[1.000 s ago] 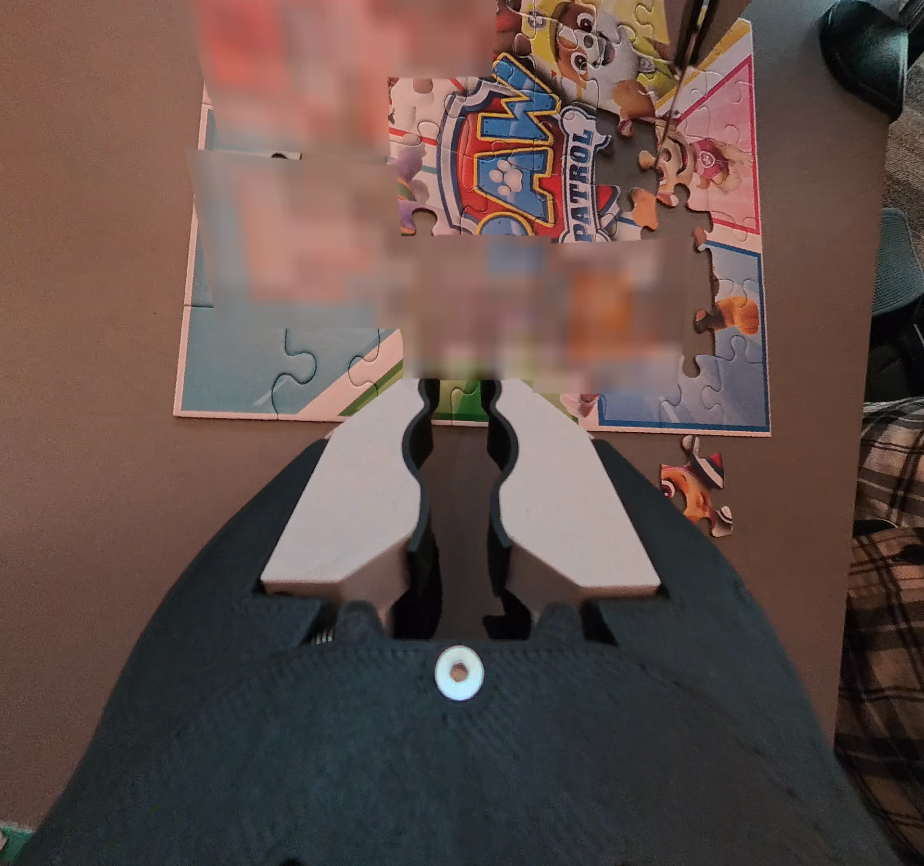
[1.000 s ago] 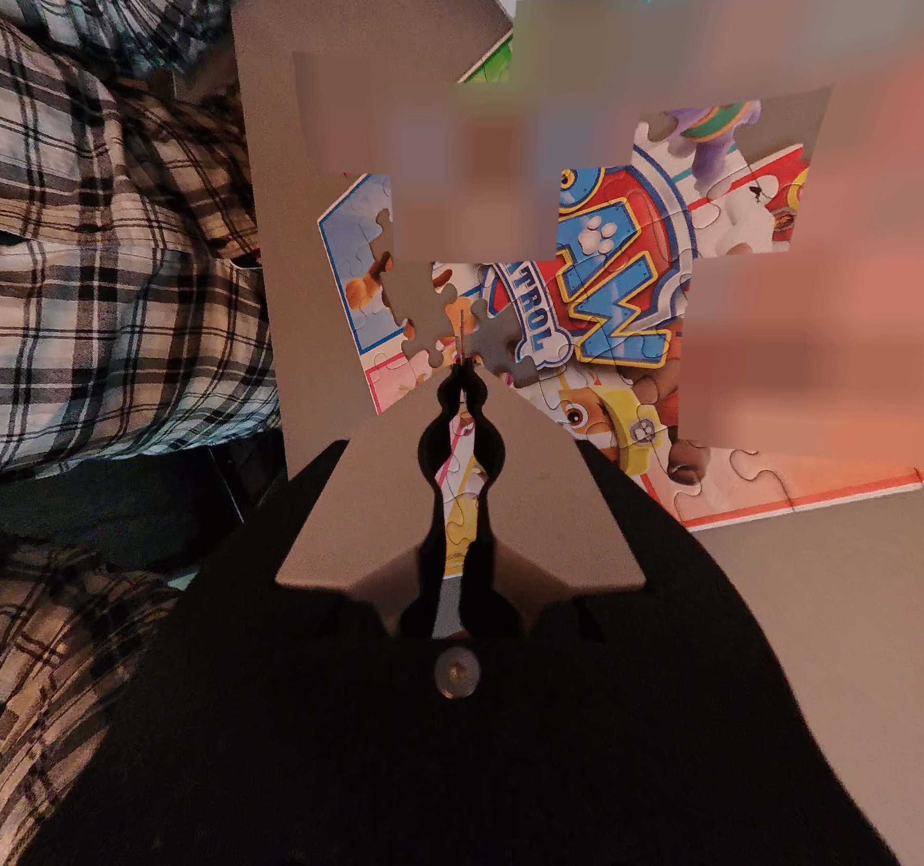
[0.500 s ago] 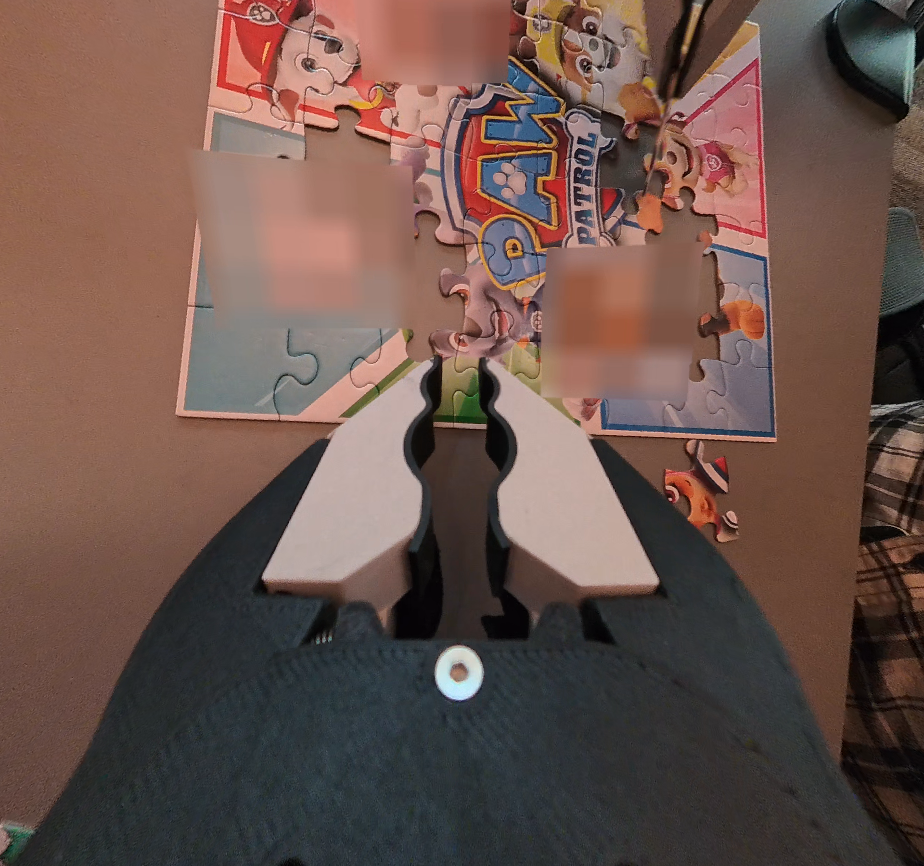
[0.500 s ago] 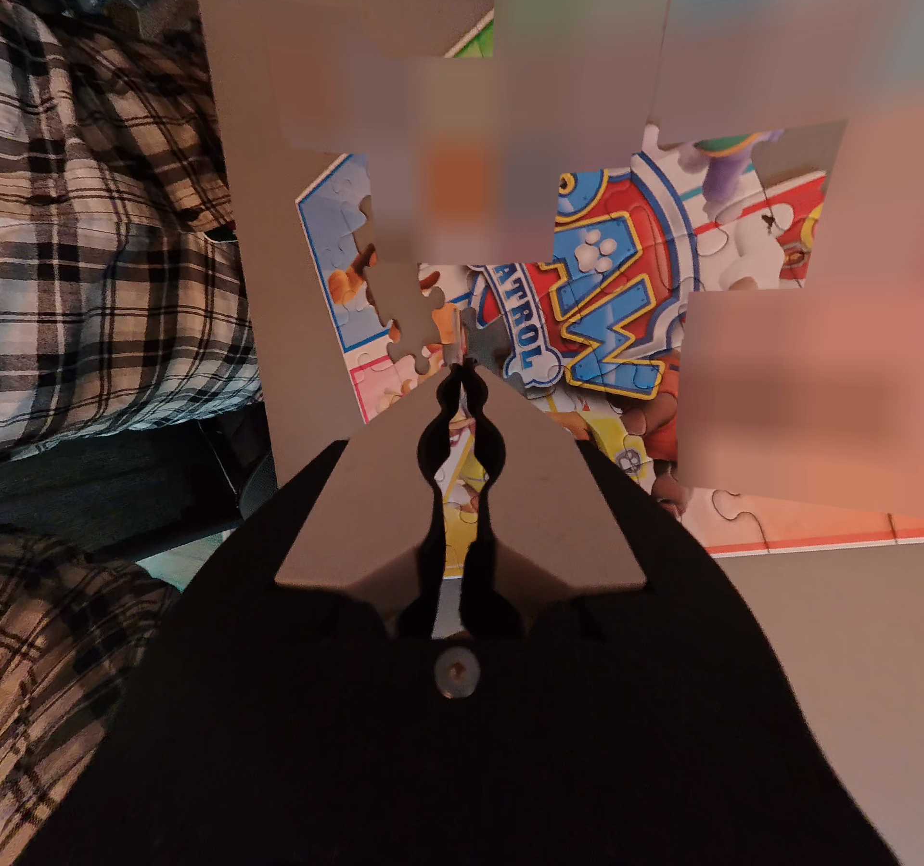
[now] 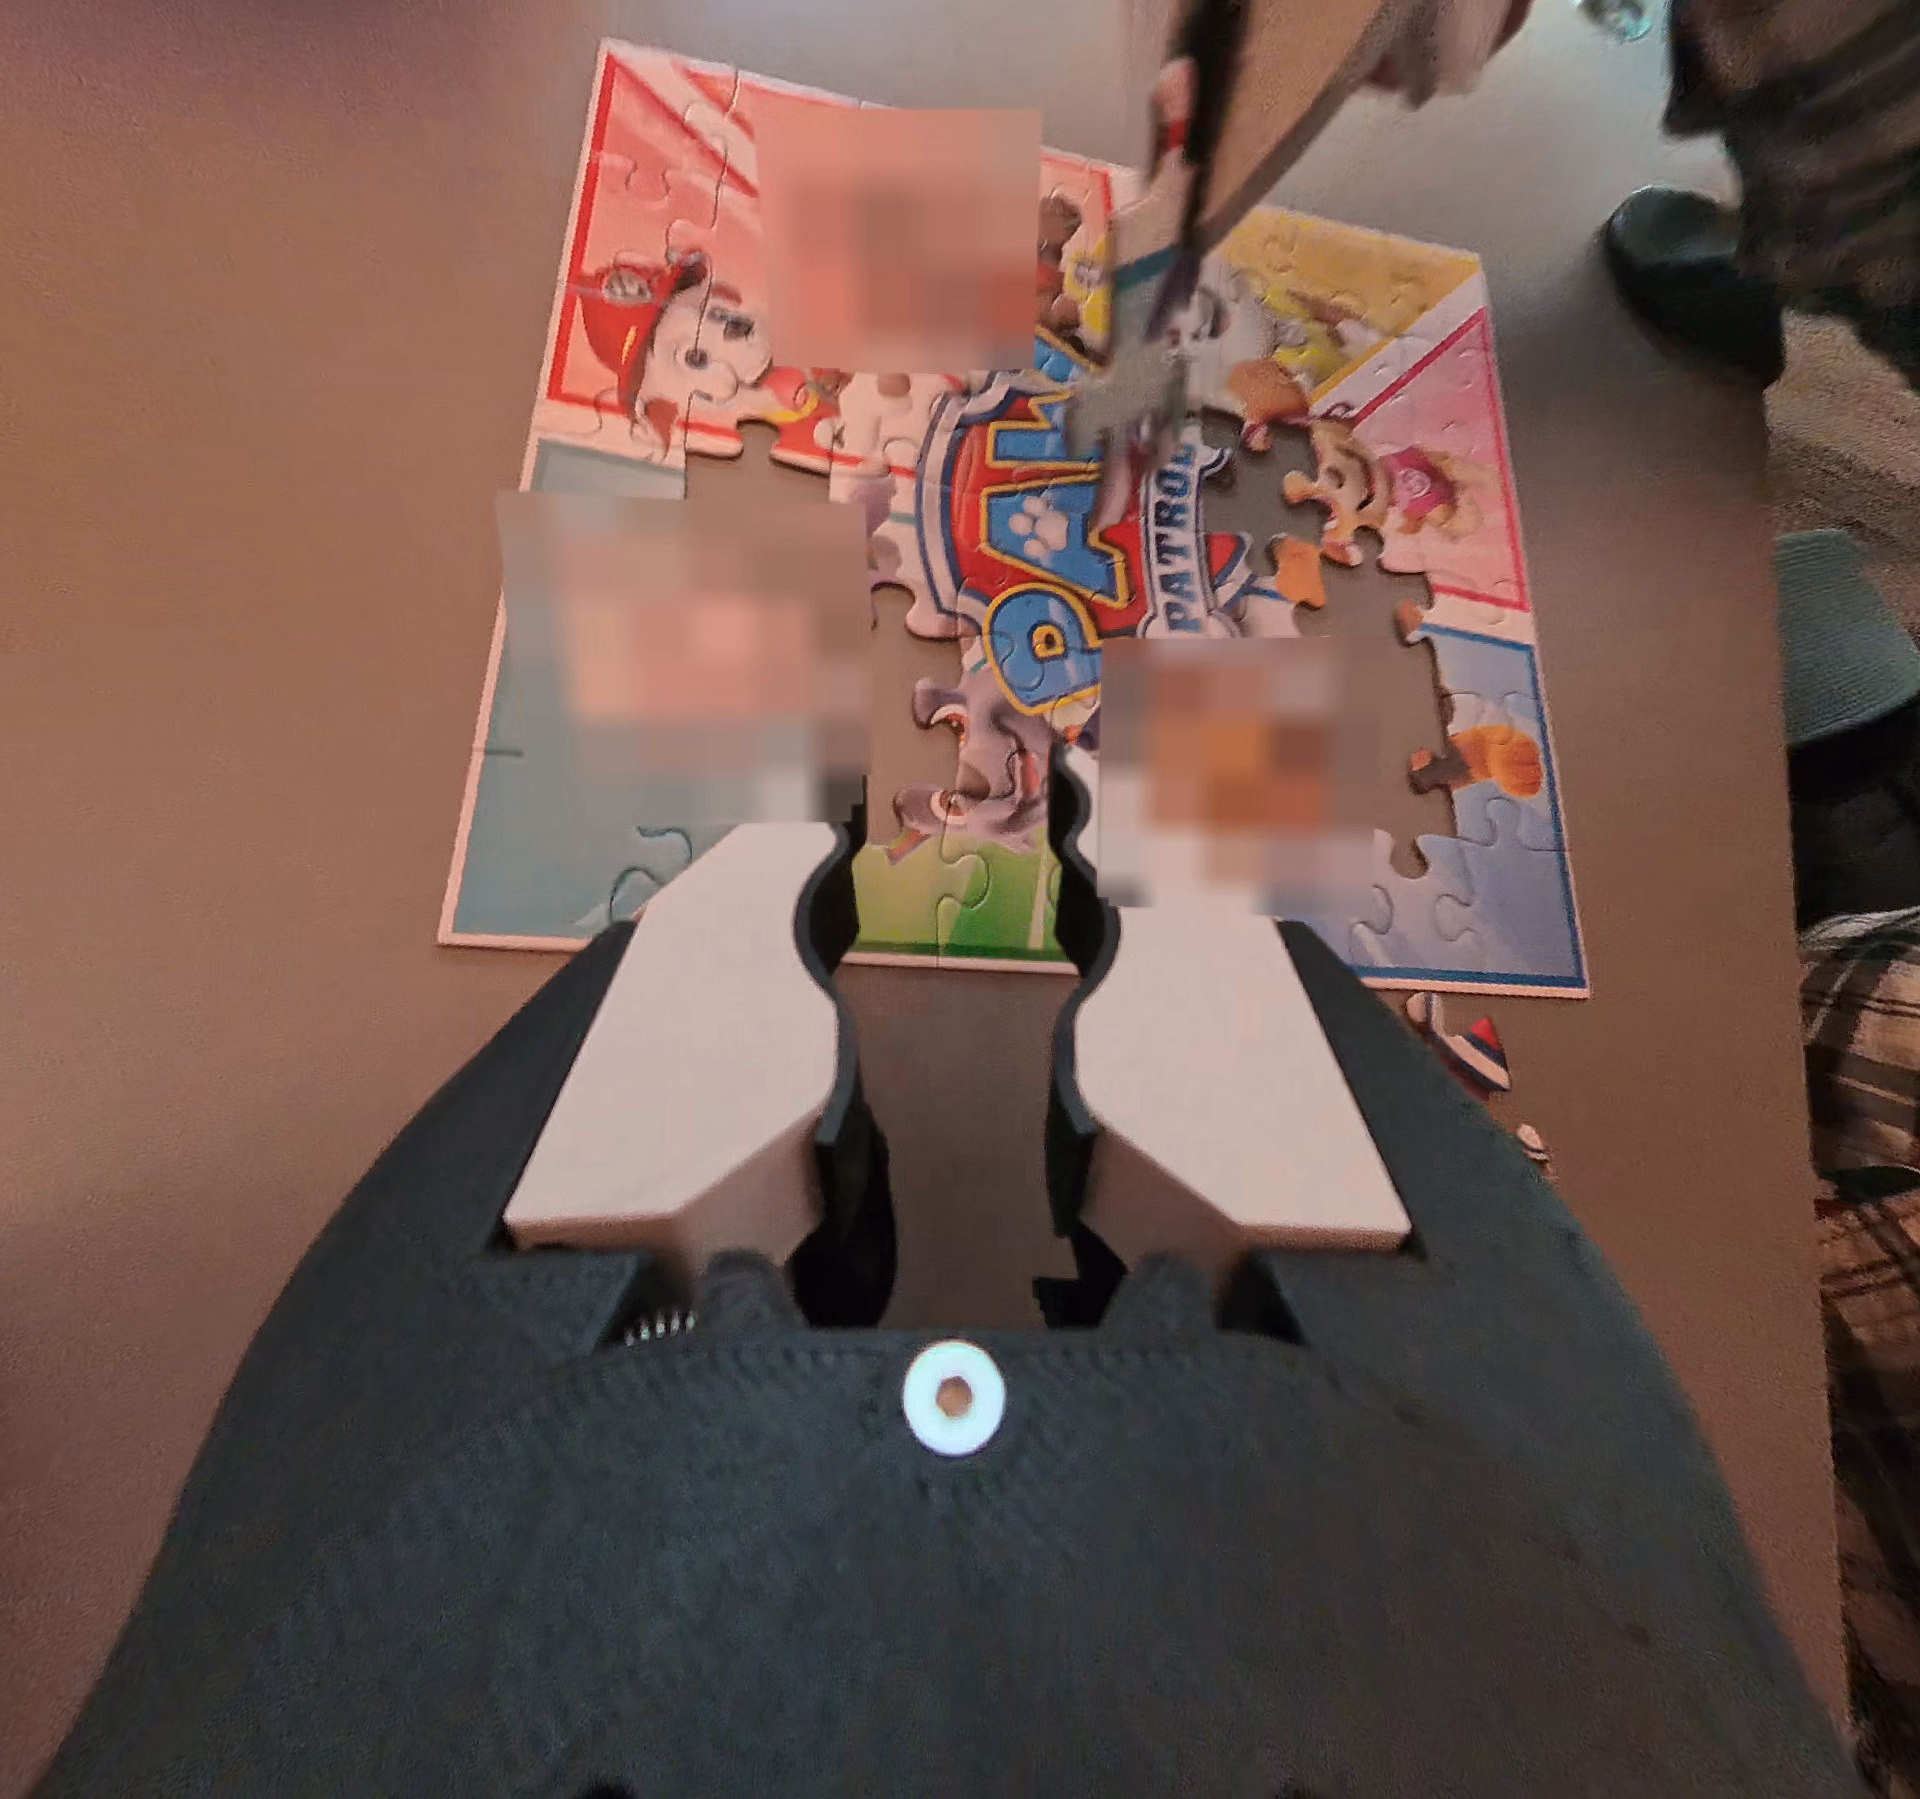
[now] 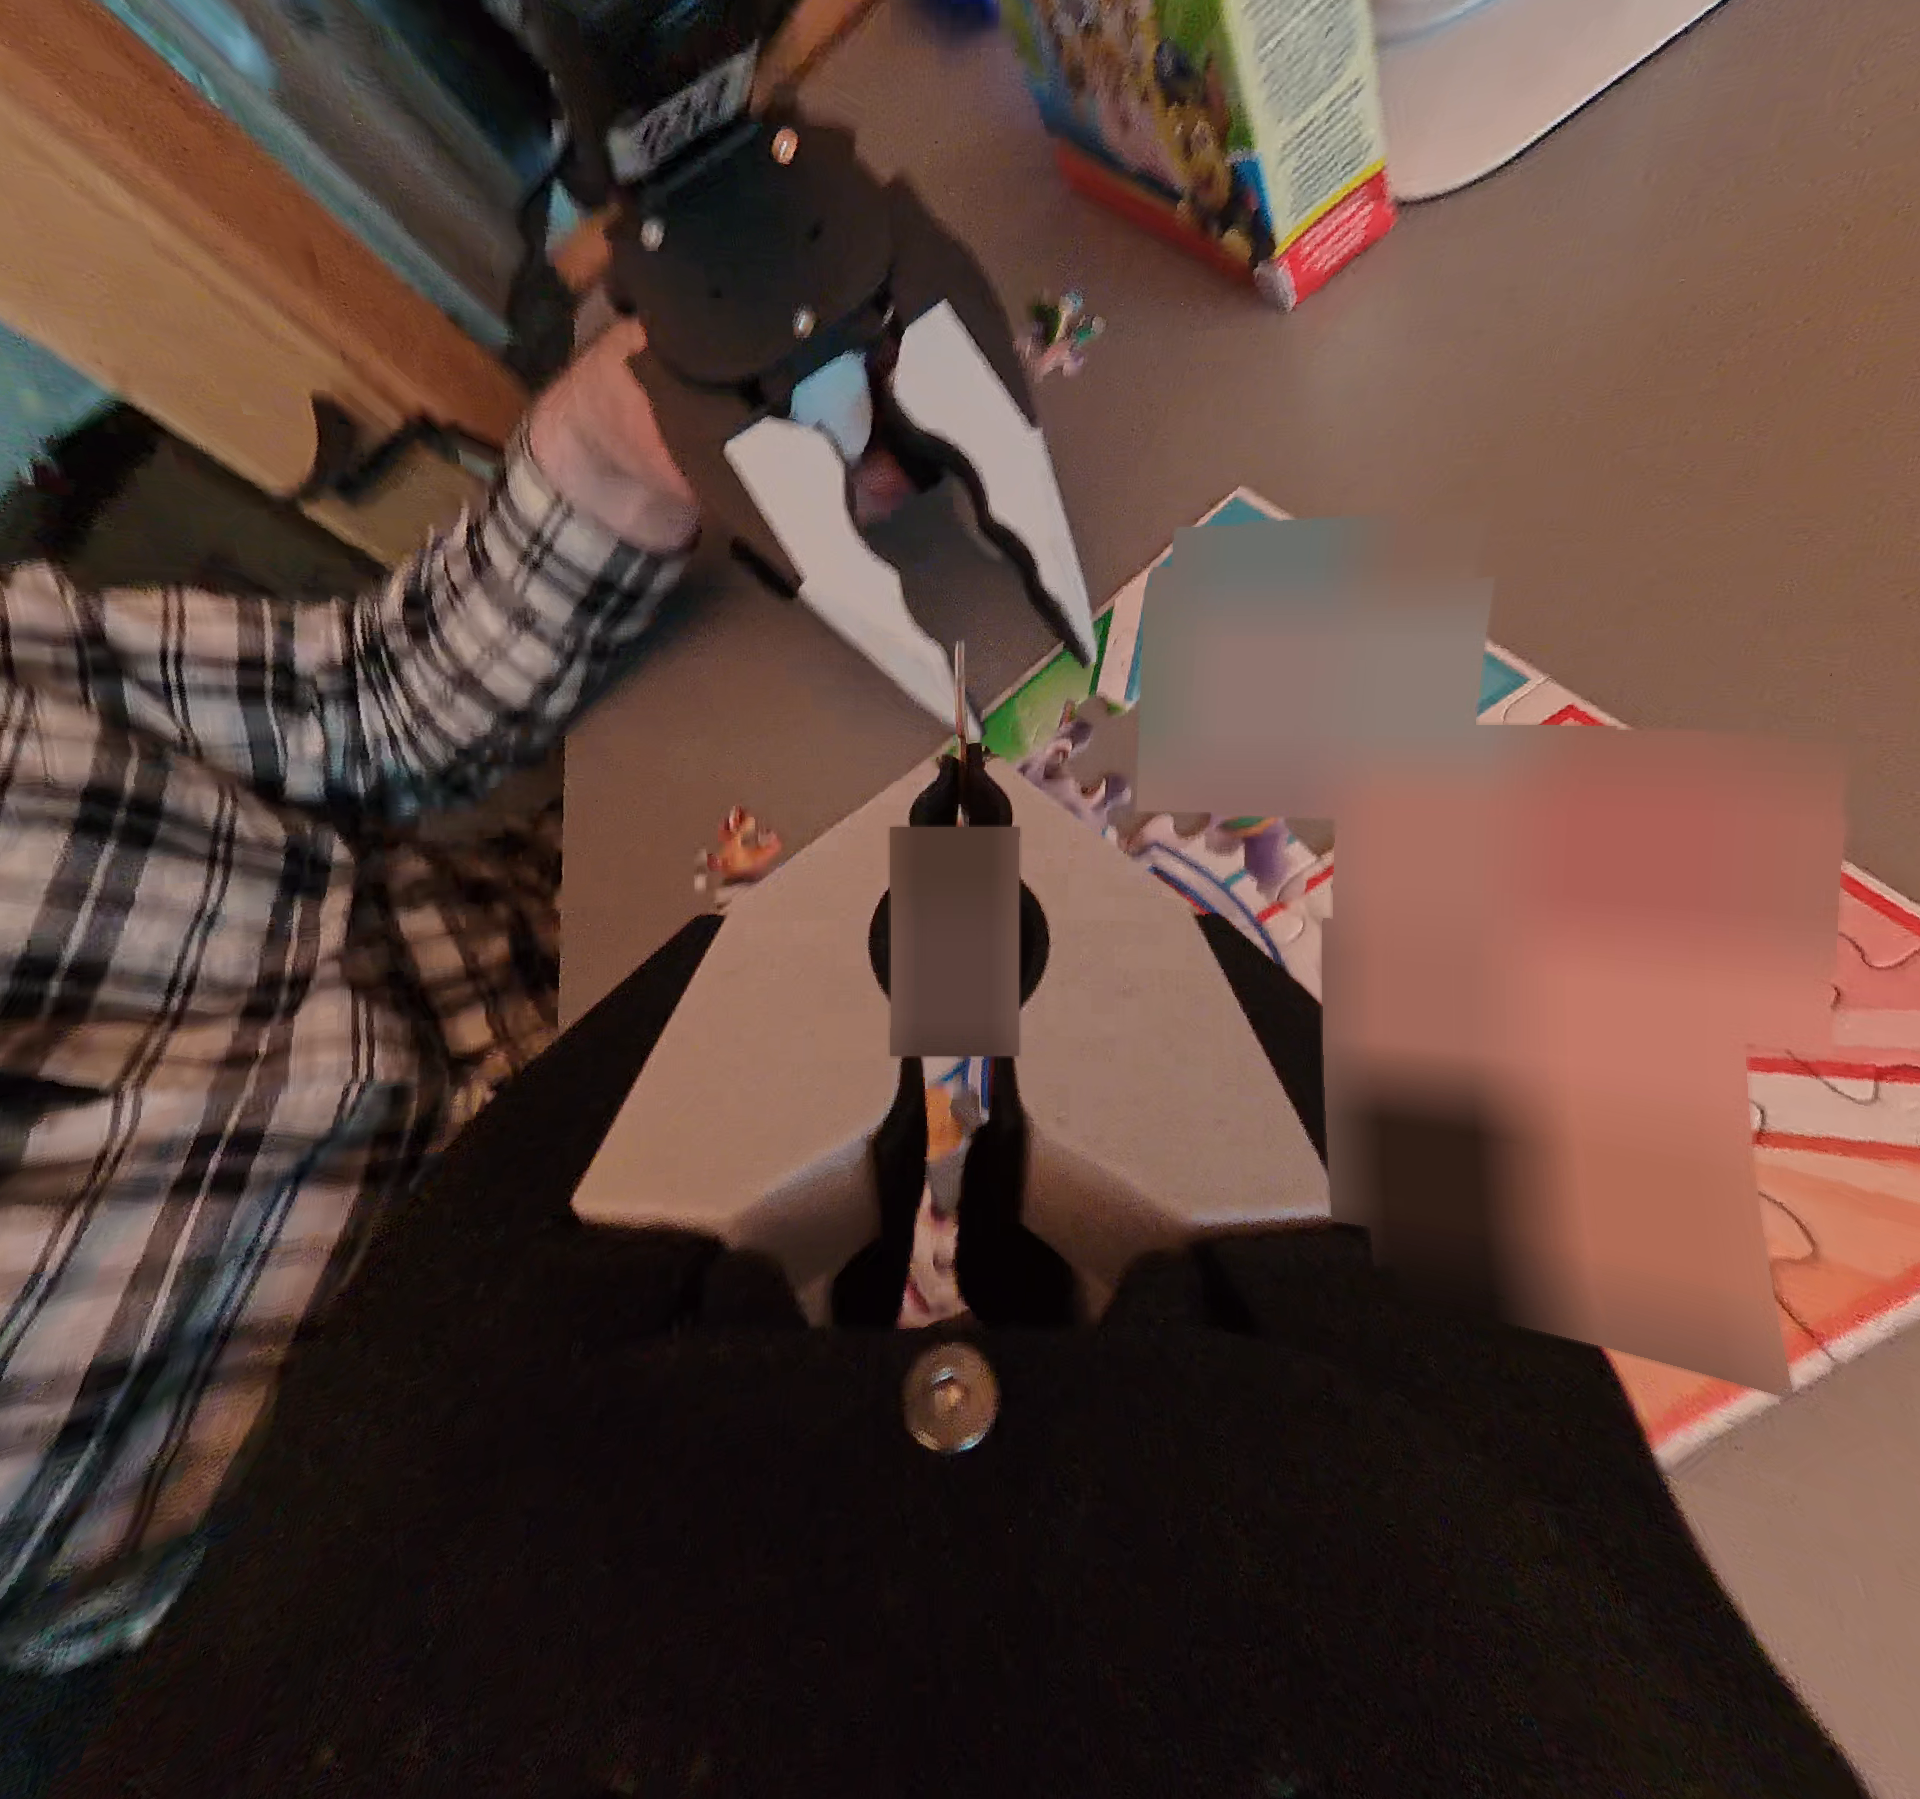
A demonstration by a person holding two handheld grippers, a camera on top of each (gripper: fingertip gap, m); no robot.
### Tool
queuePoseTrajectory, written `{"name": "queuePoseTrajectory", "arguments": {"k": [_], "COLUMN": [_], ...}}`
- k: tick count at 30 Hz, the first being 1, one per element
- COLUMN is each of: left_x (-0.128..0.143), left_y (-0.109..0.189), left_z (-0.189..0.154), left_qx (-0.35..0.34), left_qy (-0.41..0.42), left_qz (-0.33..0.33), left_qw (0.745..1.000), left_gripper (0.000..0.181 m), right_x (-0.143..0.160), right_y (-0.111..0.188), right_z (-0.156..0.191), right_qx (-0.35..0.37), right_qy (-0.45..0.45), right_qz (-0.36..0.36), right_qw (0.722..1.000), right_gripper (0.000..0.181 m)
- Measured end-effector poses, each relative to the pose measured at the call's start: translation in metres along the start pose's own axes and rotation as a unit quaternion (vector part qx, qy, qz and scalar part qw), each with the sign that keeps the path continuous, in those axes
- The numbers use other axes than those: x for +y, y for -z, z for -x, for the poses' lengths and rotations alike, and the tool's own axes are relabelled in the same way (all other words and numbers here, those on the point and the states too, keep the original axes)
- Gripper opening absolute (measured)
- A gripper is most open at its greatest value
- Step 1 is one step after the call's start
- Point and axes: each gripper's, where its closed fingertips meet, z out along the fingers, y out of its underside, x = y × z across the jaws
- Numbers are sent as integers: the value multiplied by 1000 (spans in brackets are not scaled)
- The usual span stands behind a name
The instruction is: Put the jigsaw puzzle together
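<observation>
Puzzle (image 5: 997,544) part-built on the brown table (image 5: 260,606), gaps showing.

Right gripper (image 6: 961,773) pinches a puzzle piece (image 5: 1127,388) edge-on, lifted above the picture's middle; left gripper (image 5: 951,814) hangs spread and empty over the near edge; a loose piece (image 5: 1465,1048) lies just beside that edge.

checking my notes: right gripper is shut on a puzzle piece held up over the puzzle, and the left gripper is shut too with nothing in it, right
Not quite. The left gripper is open, not shut: the left wrist view shows a clear gap between its fingers, with nothing in it. The rest holds: the right gripper is shut on a puzzle piece, held up over the puzzle.
</observation>
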Motion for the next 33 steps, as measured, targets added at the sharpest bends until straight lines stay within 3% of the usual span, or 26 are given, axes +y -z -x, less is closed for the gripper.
{"name": "queuePoseTrajectory", "arguments": {"k": [4, 7, 12, 25, 28, 33], "left_x": [-23, -42, -48, -37, -24, -16], "left_y": [7, 16, 21, 18, 12, 13], "left_z": [-12, -26, -27, -59, -64, -67], "left_qx": [35, 89, 109, 175, 178, 169], "left_qy": [-14, -4, 12, 27, 29, 13], "left_qz": [-68, -133, -159, -116, -74, -60], "left_qw": [997, 987, 981, 977, 981, 984], "left_gripper": [29, 12, 0, 1, 13, 13], "right_x": [-6, -7, -12, 7, 16, 30], "right_y": [-11, -14, -11, -7, -2, 3], "right_z": [7, 6, 10, 32, 34, 39], "right_qx": [-33, -38, -50, -45, -36, -39], "right_qy": [-11, -16, -17, 12, 6, -6], "right_qz": [-43, -55, -70, -25, -14, 8], "right_qw": [998, 998, 996, 999, 999, 999], "right_gripper": [0, 0, 0, 0, 0, 0]}}
